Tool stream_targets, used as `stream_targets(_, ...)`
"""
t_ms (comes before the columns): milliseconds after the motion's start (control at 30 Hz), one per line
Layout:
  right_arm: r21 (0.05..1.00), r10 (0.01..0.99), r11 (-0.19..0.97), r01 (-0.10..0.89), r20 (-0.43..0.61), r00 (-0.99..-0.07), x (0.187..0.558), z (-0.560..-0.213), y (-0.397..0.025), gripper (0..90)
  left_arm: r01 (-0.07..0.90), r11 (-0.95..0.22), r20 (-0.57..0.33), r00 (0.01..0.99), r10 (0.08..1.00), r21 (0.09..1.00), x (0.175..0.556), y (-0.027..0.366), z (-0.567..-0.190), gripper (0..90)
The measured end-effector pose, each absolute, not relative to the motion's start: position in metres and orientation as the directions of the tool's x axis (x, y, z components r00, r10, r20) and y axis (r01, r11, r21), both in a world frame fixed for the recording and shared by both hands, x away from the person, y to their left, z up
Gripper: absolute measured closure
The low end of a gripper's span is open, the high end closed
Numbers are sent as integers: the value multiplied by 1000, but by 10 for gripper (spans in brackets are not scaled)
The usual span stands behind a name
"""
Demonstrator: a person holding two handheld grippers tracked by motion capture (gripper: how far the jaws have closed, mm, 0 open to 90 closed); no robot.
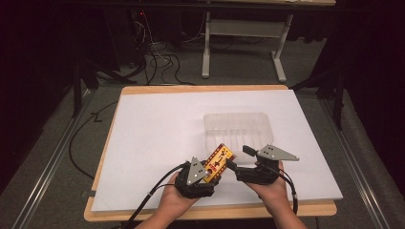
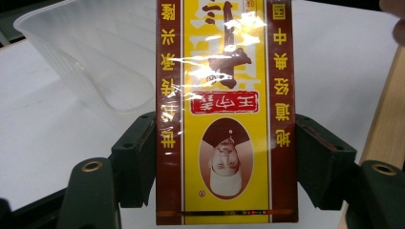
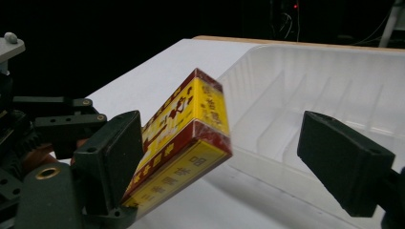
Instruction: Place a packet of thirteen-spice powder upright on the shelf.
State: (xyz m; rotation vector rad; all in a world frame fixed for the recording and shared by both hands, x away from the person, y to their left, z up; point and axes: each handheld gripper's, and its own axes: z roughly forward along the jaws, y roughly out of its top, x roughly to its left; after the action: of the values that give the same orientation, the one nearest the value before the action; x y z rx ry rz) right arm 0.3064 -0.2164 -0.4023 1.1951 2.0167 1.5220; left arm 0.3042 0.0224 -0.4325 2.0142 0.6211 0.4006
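While my left gripper (image 1: 206, 172) clamps the yellow-and-maroon cardboard box (image 1: 218, 163) by its sides — far end free | right gripper (image 1: 237, 163) open, ready | clear plastic tray (image 1: 237, 127) behind on bench (image 1: 153, 129).

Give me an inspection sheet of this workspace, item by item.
Surface: white sheet over a wooden table.
Job's things: yellow-and-red box, gripped; clear plastic tray beyond it.
Clutter: nothing seen.
Grippers: left gripper shut on the box's sides; right gripper open, jaws wide, beside the box.
Cables: black leads trail from both grippers; a loose tangle on the floor.
Surroundings: dark room, grey desk frame behind.
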Motion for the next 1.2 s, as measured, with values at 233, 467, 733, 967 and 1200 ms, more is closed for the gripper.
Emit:
stream_targets(233, 901, 777, 72, 429, 219, -591, 306, -405, -208, 166, 255, -397, 30, 809, 587, 882, 303, 22, -429, 329)
stream_targets(467, 901, 763, 58, 431, 239, -601, 306, -408, -204, 266, 241, -391, 47, 799, 600, 888, 301, 22, -429, 330)
stream_targets(733, 895, 746, 43, 445, 267, -609, 308, -411, -204, 374, 237, -392, 55, 794, 605, 889, 302, 21, -430, 329)
stream_targets(967, 888, 725, 35, 459, 294, -623, 309, -413, -202, 440, 235, -389, 58, 790, 610, 891, 303, 21, -430, 329)
stream_targets(1200, 883, 714, 26, 469, 312, -627, 310, -414, -202, 473, 239, -386, 56, 787, 615, 891, 304, 21, -431, 329)
